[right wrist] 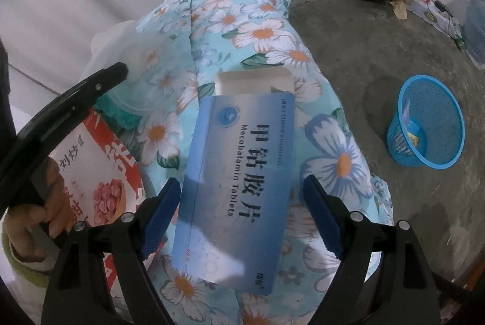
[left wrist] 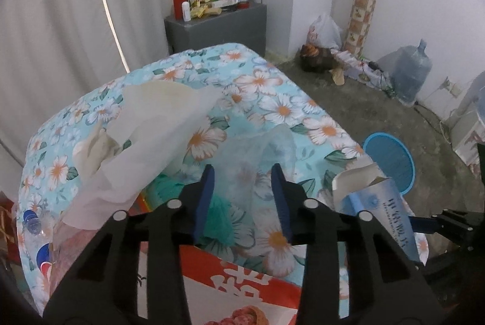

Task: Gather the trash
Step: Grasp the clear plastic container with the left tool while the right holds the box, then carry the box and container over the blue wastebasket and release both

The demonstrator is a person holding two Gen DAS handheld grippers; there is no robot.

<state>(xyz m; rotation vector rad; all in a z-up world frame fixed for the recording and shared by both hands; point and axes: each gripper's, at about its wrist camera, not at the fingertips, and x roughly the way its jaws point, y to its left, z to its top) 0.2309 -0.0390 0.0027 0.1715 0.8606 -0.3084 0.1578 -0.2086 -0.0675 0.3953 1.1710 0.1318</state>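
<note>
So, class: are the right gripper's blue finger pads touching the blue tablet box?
Apart. The right wrist view shows the right gripper open, floral cloth visible between each finger and the tablet box.

Glossy card pill box (right wrist: 233, 188), matt cloth cover (right wrist: 260, 31), plastic mesh basket (right wrist: 424, 125).

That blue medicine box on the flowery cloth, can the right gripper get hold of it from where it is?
Probably yes. The blue box lies between the open fingers of the right gripper, nothing covers it, and both pads stand clear of its sides.
</note>
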